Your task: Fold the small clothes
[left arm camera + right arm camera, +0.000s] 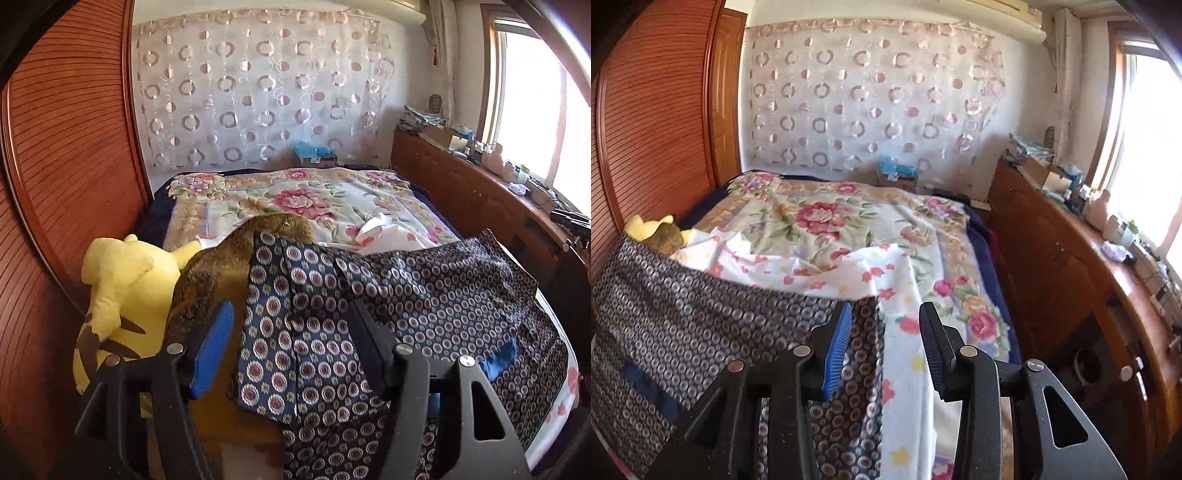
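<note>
Left wrist view, left to right: wooden wardrobe [66, 155] upper left; yellow plush toy [122, 295] lower left; left gripper [291, 347] centre bottom, jaws spread, navy circle-print garment [424, 295] draped between them, not clamped; floral bedspread [303, 195] behind; wooden bench [472, 184] right, cluttered.

Right wrist view: same garment [683, 317] lower left, edge hanging between spread jaws of right gripper [882, 339]; white floral cloth [820, 273] centre.

No readable writing or brands anywhere.
</note>
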A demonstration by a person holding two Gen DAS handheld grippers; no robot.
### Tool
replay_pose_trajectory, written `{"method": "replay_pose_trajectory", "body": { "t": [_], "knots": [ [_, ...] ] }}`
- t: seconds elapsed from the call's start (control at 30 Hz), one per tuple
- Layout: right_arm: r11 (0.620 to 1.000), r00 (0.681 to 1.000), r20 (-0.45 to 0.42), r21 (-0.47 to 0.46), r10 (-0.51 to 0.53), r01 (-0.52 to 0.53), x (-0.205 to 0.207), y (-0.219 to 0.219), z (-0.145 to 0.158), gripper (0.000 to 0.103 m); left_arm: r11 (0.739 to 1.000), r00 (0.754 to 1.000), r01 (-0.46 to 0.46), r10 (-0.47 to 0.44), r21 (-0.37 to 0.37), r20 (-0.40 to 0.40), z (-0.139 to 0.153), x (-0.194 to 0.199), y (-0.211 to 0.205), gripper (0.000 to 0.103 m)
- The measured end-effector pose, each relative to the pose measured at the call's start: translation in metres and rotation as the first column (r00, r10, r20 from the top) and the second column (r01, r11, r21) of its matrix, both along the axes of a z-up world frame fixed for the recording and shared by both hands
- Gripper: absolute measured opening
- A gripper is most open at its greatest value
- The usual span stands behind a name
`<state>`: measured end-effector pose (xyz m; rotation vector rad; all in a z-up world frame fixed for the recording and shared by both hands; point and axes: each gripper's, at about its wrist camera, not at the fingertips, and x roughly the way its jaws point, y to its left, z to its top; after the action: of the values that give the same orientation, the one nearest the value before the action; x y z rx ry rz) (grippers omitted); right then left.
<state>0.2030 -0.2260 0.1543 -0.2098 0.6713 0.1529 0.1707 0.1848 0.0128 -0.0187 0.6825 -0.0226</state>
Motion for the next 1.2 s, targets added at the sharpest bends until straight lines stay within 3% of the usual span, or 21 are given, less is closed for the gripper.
{"method": "replay_pose_trajectory", "body": {
  "t": [0.07,0.13,0.4,0.6,0.7,0.77,0.8,0.93,1.1,1.2],
  "knots": [
    [0.999,1.000,-0.023,0.026,0.020,-0.019,-0.005,-0.013,-0.008,0.040,1.000,1.000,-0.001,0.001,0.002,-0.009,-0.005,-0.001,-0.001,0.071],
    [0.999,0.998,-0.053,0.039,0.027,-0.025,-0.003,-0.037,-0.015,0.040,1.000,1.000,-0.002,0.002,-0.002,-0.013,-0.007,-0.002,0.001,0.071],
    [0.999,0.978,-0.208,0.034,0.015,-0.009,0.026,-0.050,-0.066,0.040,0.999,0.998,-0.035,0.035,-0.006,-0.053,-0.036,-0.011,0.016,0.071],
    [0.999,0.966,-0.257,0.043,-0.014,0.025,0.052,-0.069,-0.072,0.039,0.999,0.996,-0.052,0.052,0.006,-0.070,-0.045,-0.014,0.024,0.071],
    [0.999,0.964,-0.266,0.044,0.001,0.011,0.051,-0.075,-0.069,0.026,0.999,0.997,-0.048,0.047,-0.006,-0.064,-0.044,-0.012,0.025,0.071],
    [0.999,0.963,-0.267,0.047,0.028,-0.016,0.047,-0.077,-0.068,0.007,0.999,0.997,-0.041,0.041,-0.010,-0.061,-0.044,-0.010,0.024,0.071],
    [0.998,0.963,-0.266,0.053,0.045,-0.032,0.045,-0.077,-0.070,0.005,0.999,0.997,-0.040,0.039,-0.009,-0.063,-0.045,-0.008,0.023,0.071],
    [0.974,0.967,-0.222,0.213,0.128,-0.080,0.032,-0.083,-0.050,0.002,0.999,0.994,-0.046,0.046,0.006,-0.095,-0.056,0.003,0.023,0.071],
    [0.953,0.982,-0.095,0.272,0.162,-0.131,0.008,-0.097,0.004,0.001,0.998,0.992,-0.057,0.053,-0.024,-0.115,-0.066,0.007,0.031,0.068],
    [0.950,0.986,-0.061,0.281,0.156,-0.134,0.000,-0.112,0.023,0.001,0.998,0.992,-0.059,0.055,-0.035,-0.115,-0.068,0.005,0.033,0.053]
  ]
}}
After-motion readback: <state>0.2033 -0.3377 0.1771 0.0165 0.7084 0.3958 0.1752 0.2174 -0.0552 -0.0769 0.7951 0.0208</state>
